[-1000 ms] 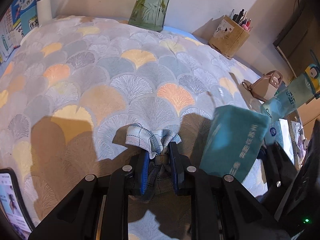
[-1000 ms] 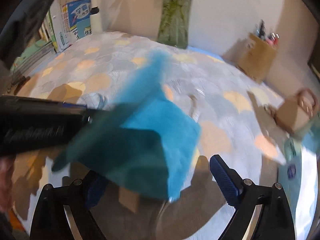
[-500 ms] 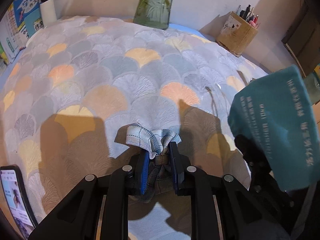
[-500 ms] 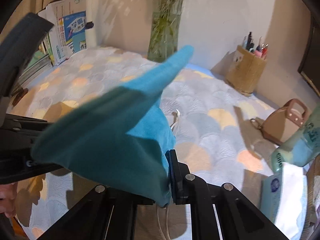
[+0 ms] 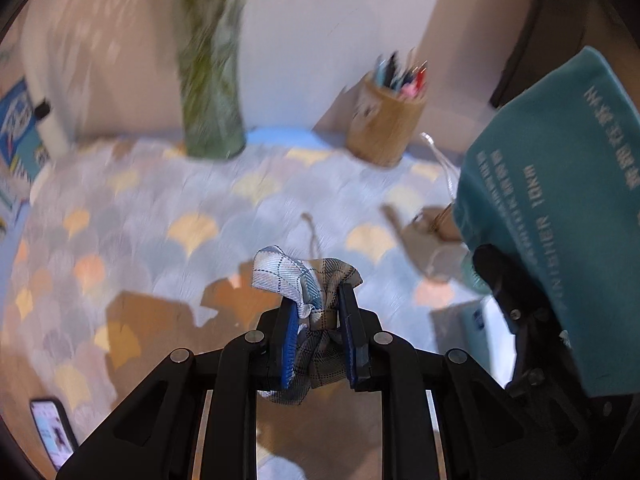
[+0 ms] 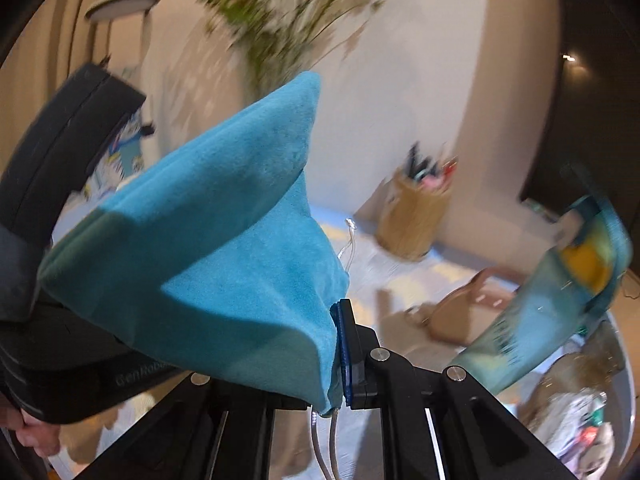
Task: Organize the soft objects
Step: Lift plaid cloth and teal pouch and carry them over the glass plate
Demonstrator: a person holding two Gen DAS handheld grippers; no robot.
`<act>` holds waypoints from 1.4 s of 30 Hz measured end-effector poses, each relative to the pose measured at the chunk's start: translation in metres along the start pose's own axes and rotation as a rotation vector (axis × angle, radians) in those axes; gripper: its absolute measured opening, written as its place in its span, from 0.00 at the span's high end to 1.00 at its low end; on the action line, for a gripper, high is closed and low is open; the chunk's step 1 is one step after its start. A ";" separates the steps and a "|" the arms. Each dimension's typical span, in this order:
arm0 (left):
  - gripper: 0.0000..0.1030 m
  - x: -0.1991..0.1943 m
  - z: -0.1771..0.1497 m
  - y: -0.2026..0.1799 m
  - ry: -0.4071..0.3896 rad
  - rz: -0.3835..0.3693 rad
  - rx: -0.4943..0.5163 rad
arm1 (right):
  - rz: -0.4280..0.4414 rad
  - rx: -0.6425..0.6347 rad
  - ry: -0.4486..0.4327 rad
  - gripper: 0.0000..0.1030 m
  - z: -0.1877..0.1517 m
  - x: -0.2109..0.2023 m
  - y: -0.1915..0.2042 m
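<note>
A grey-blue checked cloth [image 5: 304, 276] is bunched between the blue pads of my left gripper [image 5: 318, 300], which is shut on it and holds it off the patterned tablecloth [image 5: 168, 216]. My right gripper [image 6: 334, 316] is shut on a teal drawstring pouch [image 6: 224, 240]. The pouch drapes over its left finger and hides it, and white cords [image 6: 324, 440] hang below. In the left wrist view the same teal pouch [image 5: 560, 200], printed with white text, hangs at the right above the dark right gripper [image 5: 508, 280].
At the back stand a glass vase of green stems [image 5: 212, 112] and a wooden pen holder [image 5: 386, 128]. A tan small bag [image 6: 460, 316] and a clear bottle [image 6: 560, 300] are at the right. A phone [image 5: 52, 428] lies at the front left, with books [image 5: 16, 132] far left.
The right jaws went from wide open around the teal pouch to shut on it. Both grippers have risen with their cloths, and both views now tilt up toward the wall.
</note>
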State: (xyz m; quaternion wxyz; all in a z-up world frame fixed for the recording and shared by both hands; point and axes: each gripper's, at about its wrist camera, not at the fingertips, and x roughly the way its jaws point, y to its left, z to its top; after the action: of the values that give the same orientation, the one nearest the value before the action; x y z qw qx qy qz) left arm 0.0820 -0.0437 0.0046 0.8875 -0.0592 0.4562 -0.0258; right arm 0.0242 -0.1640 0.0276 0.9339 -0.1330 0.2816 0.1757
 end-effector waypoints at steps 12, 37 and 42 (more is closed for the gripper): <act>0.84 -0.055 0.081 -0.097 -0.198 -0.070 0.141 | -0.208 0.022 -0.233 0.91 0.059 -0.072 -0.082; 0.81 -0.046 0.062 -0.333 -0.113 -0.441 0.483 | -0.627 0.315 -0.086 0.91 -0.044 -0.180 -0.277; 0.81 -0.009 0.024 -0.338 0.049 -0.446 0.487 | -0.556 0.312 0.036 0.91 -0.076 -0.160 -0.274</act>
State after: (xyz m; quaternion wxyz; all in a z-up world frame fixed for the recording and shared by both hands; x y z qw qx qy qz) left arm 0.0994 -0.3761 0.0692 0.8369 0.0571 0.4335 -0.3291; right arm -0.0270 -0.4783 0.0990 0.9502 -0.0630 0.2744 -0.1339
